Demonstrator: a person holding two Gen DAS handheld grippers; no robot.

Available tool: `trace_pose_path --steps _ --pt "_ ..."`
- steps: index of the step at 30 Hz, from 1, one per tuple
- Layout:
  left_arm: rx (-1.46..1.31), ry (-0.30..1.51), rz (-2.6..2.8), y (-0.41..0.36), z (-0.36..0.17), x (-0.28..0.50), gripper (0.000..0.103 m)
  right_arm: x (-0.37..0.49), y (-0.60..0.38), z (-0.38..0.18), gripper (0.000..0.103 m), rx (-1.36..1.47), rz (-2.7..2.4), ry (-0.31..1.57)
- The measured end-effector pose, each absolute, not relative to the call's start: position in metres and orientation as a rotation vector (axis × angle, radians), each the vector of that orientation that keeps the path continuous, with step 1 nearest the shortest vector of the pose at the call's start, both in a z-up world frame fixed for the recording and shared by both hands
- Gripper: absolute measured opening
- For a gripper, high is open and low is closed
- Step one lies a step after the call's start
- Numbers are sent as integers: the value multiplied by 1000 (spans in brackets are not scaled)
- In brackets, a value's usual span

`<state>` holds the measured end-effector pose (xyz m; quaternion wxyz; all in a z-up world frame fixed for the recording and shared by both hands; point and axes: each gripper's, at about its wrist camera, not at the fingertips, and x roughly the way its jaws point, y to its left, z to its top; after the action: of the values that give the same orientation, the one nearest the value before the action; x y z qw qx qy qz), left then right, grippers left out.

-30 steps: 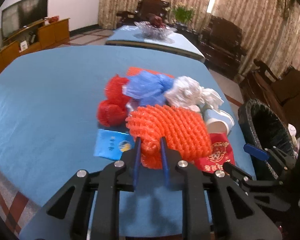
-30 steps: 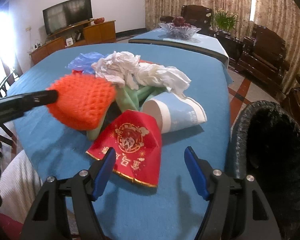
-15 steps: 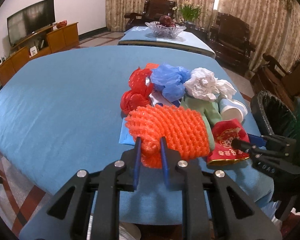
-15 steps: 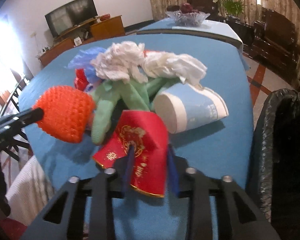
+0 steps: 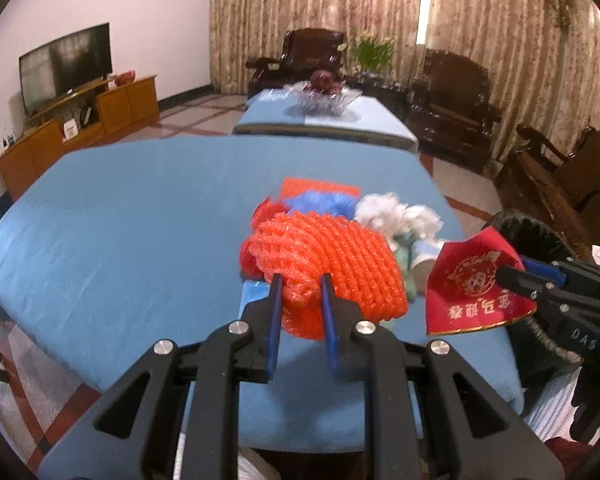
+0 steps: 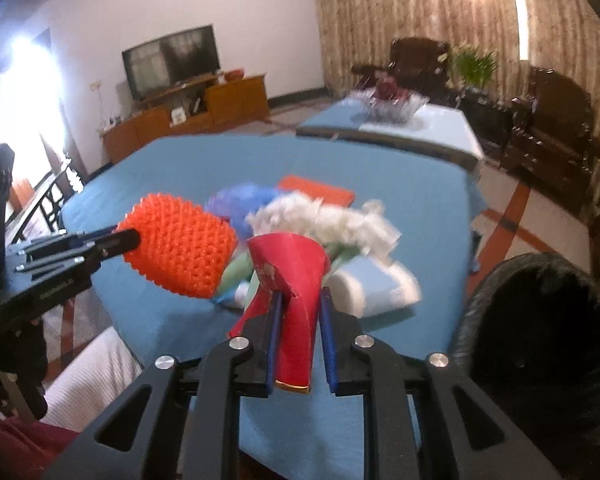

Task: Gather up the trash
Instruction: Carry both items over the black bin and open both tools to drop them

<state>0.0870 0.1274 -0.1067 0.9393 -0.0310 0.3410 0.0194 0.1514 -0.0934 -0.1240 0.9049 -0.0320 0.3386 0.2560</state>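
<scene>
My left gripper (image 5: 300, 280) is shut on an orange foam fruit net (image 5: 332, 256) and holds it above the blue table (image 5: 140, 216); the net also shows in the right wrist view (image 6: 180, 248). My right gripper (image 6: 299, 298) is shut on a red envelope (image 6: 296, 280) lifted off the table, also seen in the left wrist view (image 5: 472, 284). The trash pile on the table holds white crumpled paper (image 6: 324, 220), a blue plastic bag (image 6: 244, 200), a pale blue paper cup (image 6: 380, 288) and green gloves (image 6: 236, 272).
A black-lined trash bin (image 6: 540, 320) stands by the table's right edge. An orange flat packet (image 6: 316, 188) lies behind the pile. A second blue table with a glass fruit bowl (image 5: 320, 96) stands beyond, dark wooden chairs to the right, a TV cabinet to the left.
My right gripper closed on the red envelope and lifted it off the table. My left gripper raised the orange net higher above the pile.
</scene>
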Motion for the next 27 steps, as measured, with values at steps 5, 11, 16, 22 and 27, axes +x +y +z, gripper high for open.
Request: trace_pose_path --steps 5,11,16,22,27 --pt "-26 654 -44 96 -86 96 17 141 -132 -91 18 -21 444 613" --pt "20 620 -203 34 -76 115 17 130 -191 -69 18 -7 281 549" --pt "59 616 -339 -28 -80 130 17 127 -241 -75 18 12 144 560" --pt "75 632 -467 -94 -89 149 17 130 -289 -99 18 29 16 602" --pt "87 660 -535 -131 -101 159 22 135 -319 -123 20 50 -48 657"
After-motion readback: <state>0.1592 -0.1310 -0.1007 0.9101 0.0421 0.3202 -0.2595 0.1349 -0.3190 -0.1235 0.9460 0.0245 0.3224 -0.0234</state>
